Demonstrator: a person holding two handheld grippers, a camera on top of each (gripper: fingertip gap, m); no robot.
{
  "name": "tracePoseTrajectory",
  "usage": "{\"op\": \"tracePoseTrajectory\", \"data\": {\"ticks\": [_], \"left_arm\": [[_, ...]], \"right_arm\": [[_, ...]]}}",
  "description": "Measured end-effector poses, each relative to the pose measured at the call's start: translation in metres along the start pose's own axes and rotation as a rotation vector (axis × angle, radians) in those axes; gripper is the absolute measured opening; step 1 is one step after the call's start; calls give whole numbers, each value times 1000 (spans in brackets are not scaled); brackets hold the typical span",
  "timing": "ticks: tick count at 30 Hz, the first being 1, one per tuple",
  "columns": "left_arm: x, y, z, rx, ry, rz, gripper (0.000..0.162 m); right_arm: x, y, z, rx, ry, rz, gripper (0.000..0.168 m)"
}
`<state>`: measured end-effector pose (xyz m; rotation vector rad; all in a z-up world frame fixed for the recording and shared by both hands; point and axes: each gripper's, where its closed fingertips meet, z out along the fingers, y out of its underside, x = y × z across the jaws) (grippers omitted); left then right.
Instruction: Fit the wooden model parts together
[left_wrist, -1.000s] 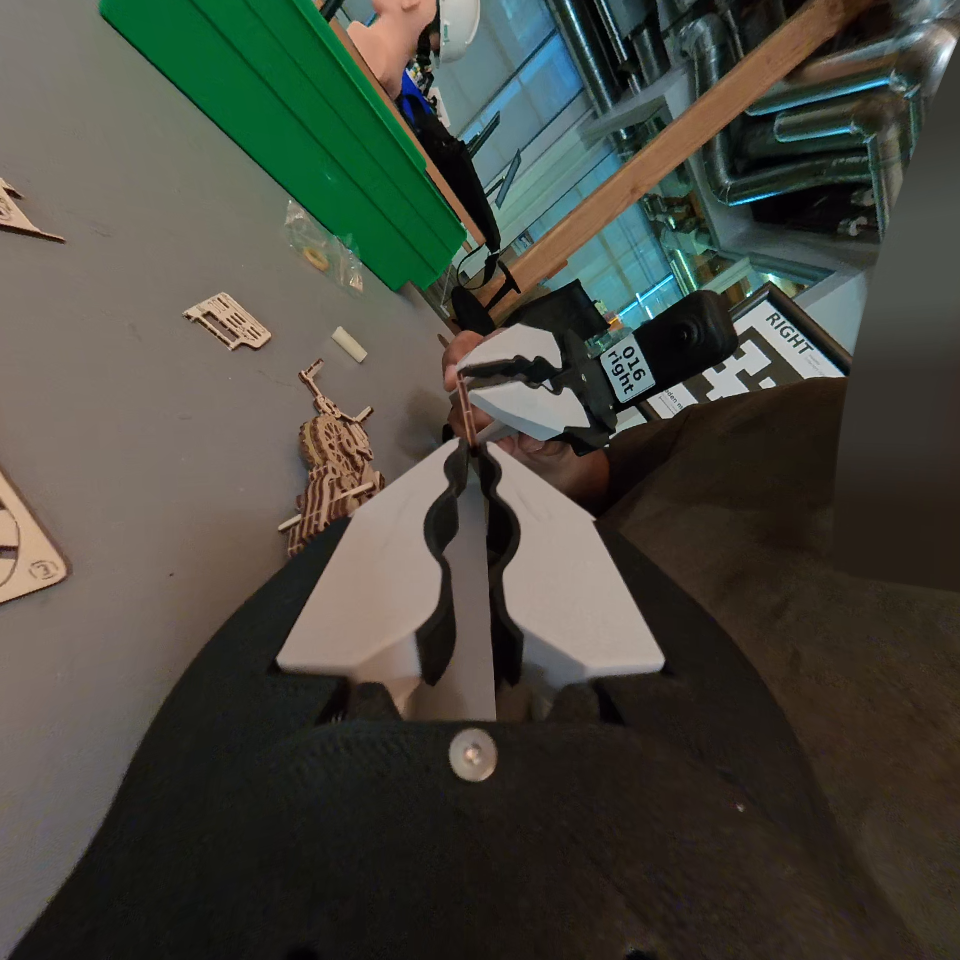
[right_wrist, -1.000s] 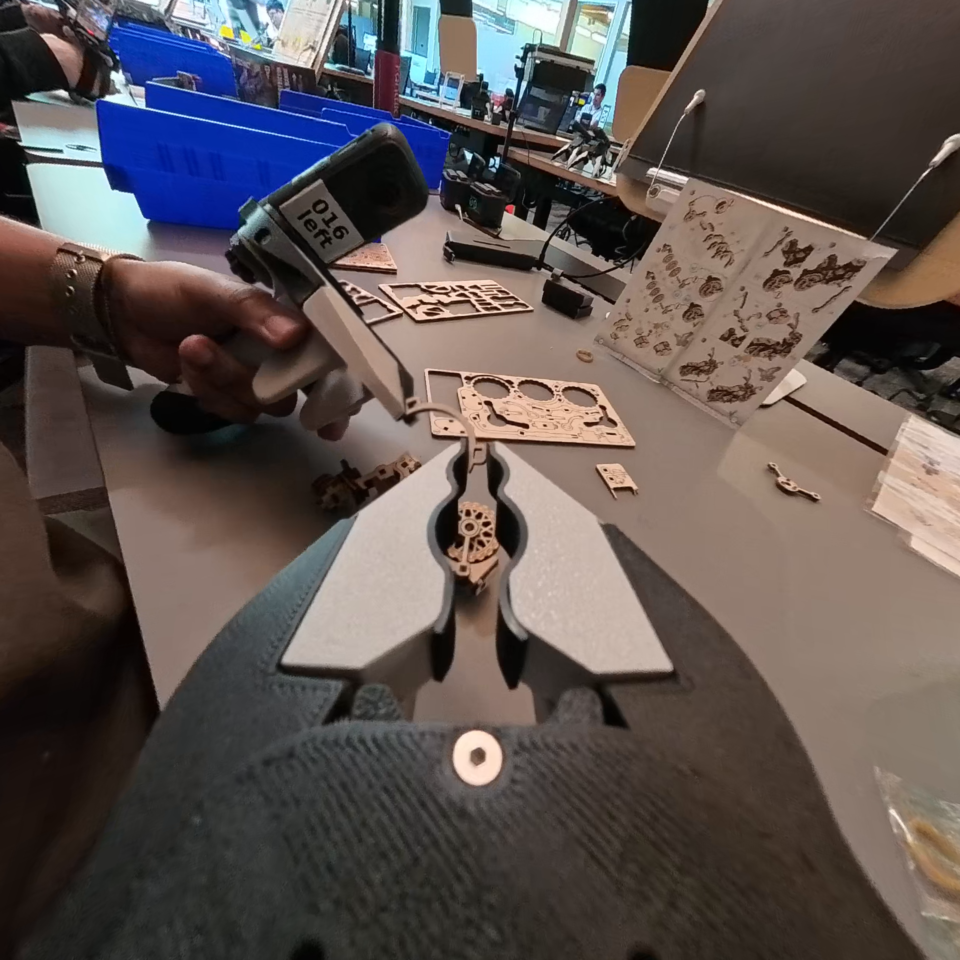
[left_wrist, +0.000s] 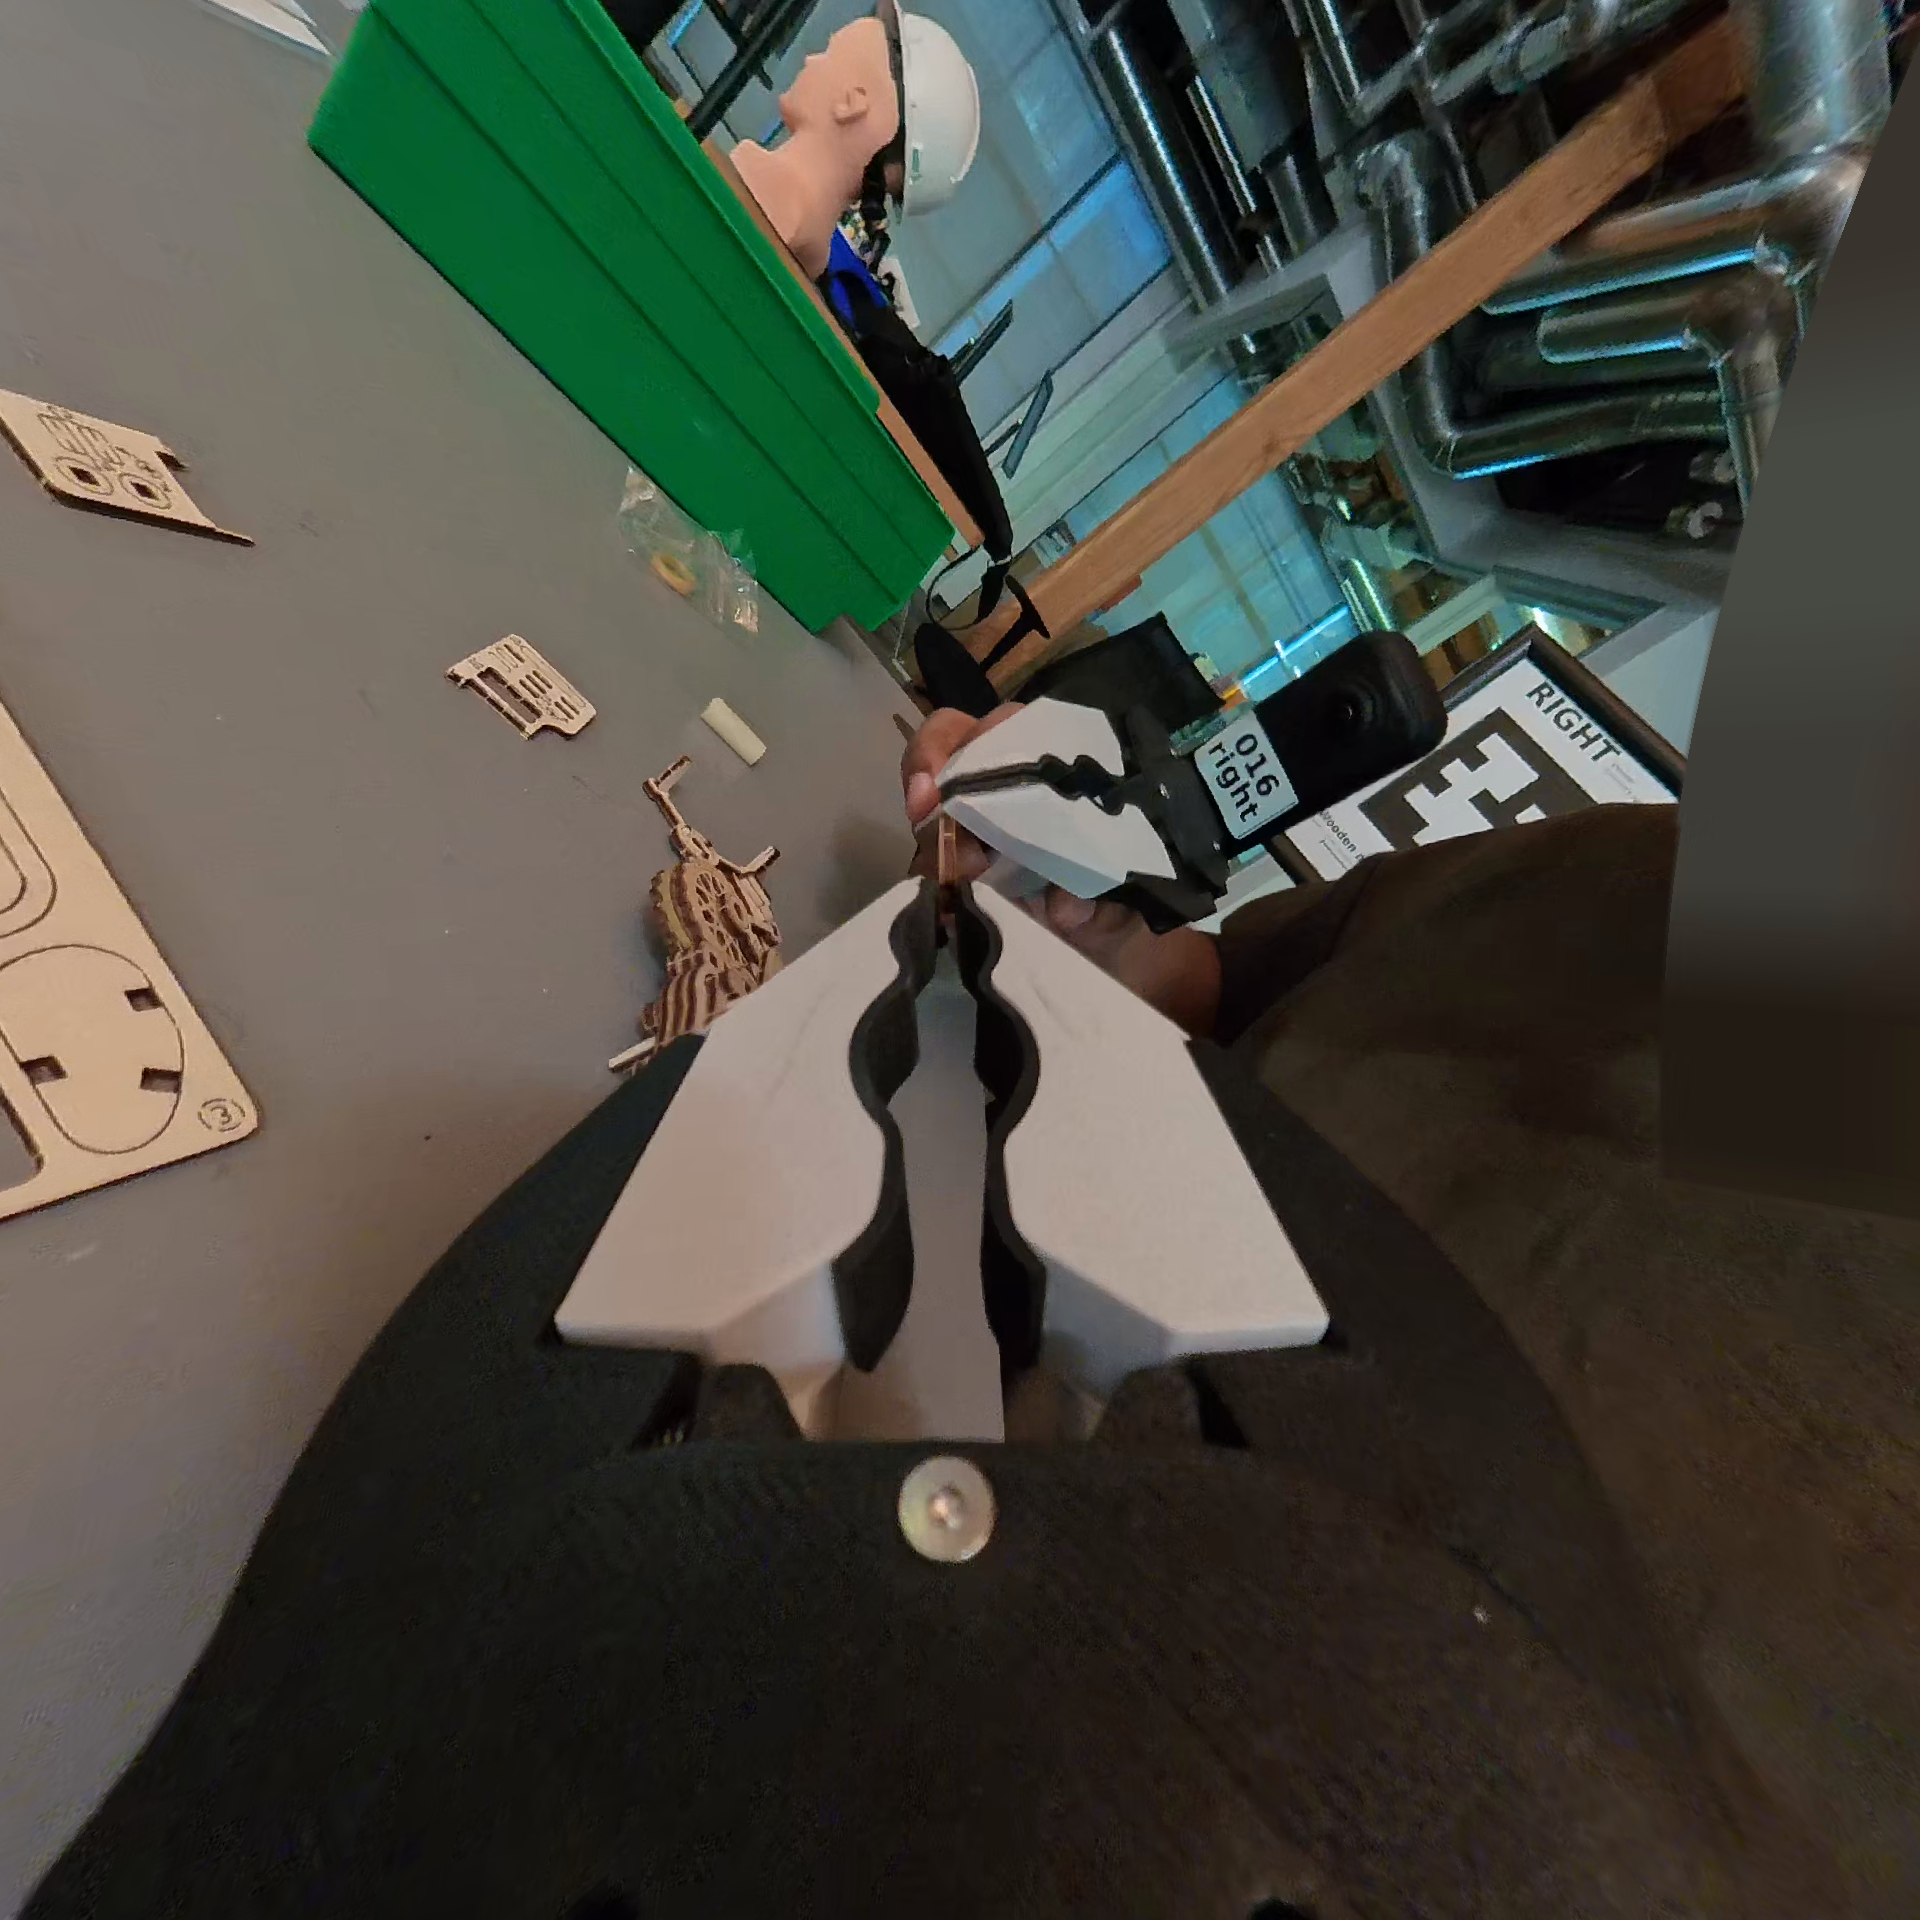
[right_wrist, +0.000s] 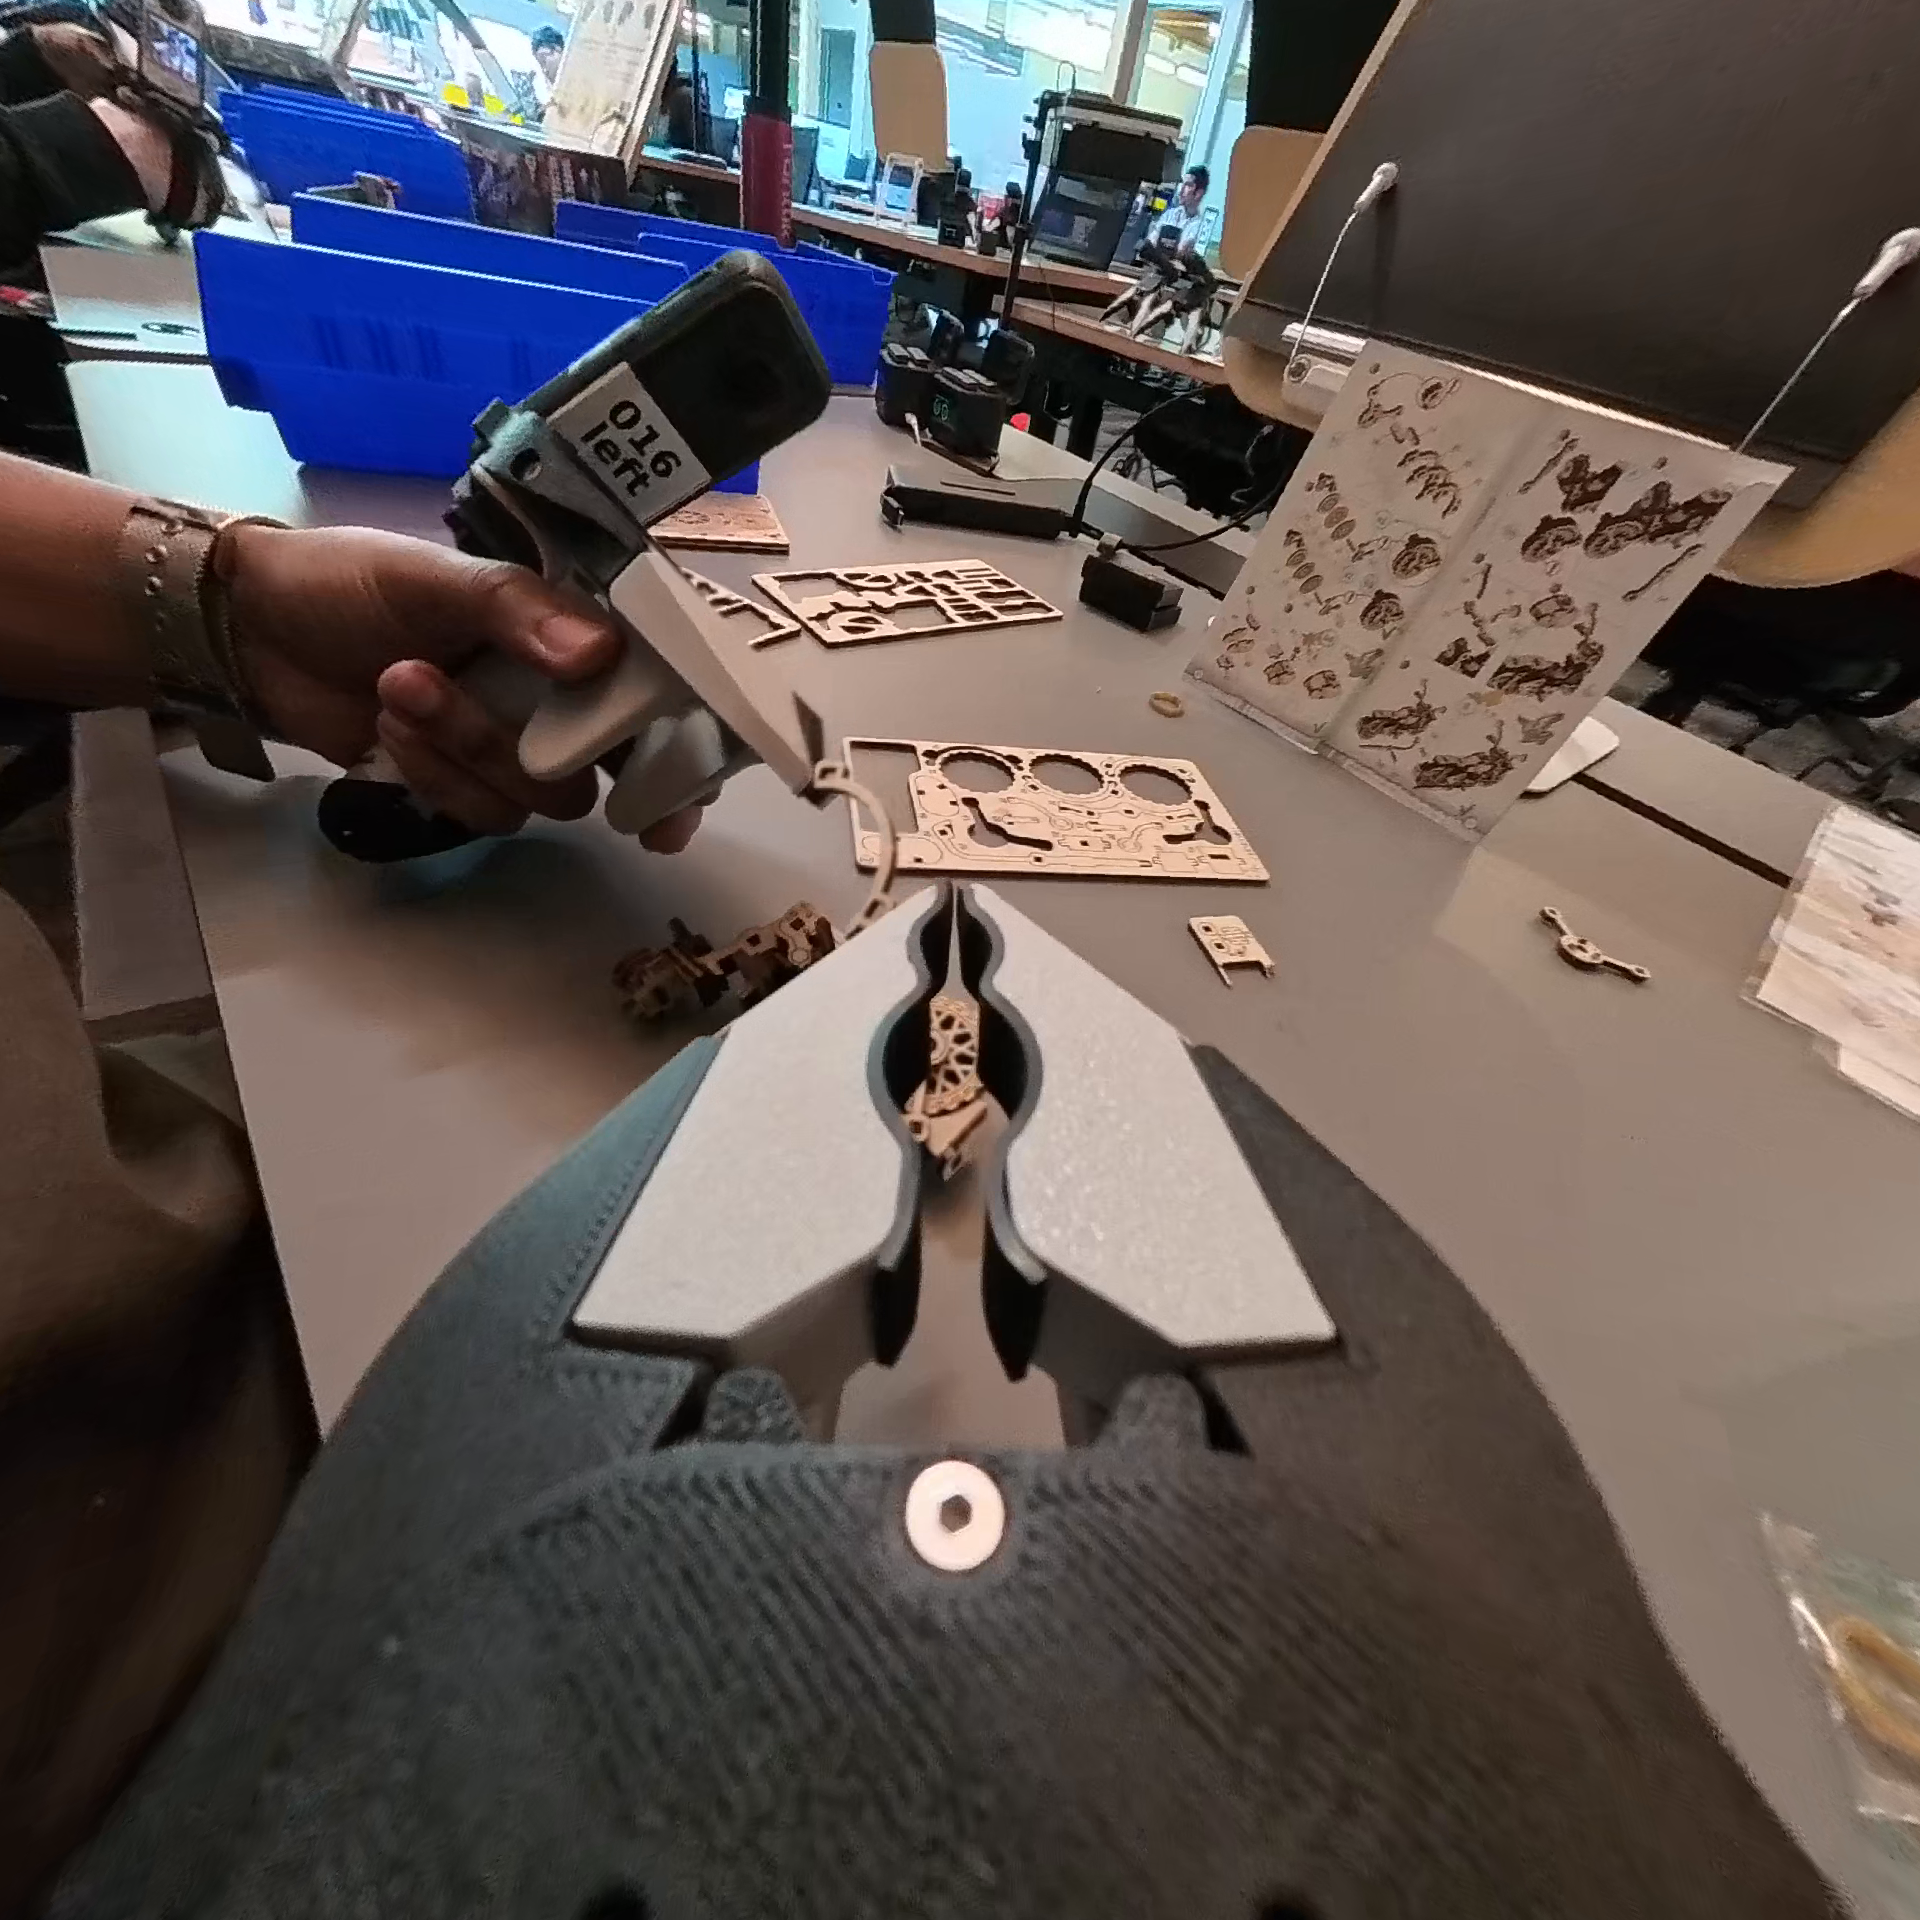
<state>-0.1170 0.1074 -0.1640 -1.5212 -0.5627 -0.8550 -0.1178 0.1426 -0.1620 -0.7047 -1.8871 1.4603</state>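
My right tool (right_wrist: 954, 914) is clamped on a gear-patterned wooden piece (right_wrist: 951, 1081); my left tool (right_wrist: 808, 764) pinches a curved wooden arc (right_wrist: 878, 842) just above it — both over the desk (right_wrist: 1351, 1143), the half-built model (right_wrist: 727, 961) beneath.

A workshop or maker lab is showing here: blue plastic bins (right_wrist: 416, 343) and green plastic bins (left_wrist: 623, 312) are lining grey worktables (right_wrist: 1455, 1143), bare metal ducts (left_wrist: 1558, 312) are running overhead, benches of equipment (right_wrist: 1091, 218) are standing behind.
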Motion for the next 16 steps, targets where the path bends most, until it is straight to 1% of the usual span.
{"op": "tracePoseTrajectory", "data": {"ticks": [16], "left_arm": [[2, 5, 2, -29, 11, 12, 0]], "right_arm": [[22, -2, -5, 34, 29, 177, 0]]}}
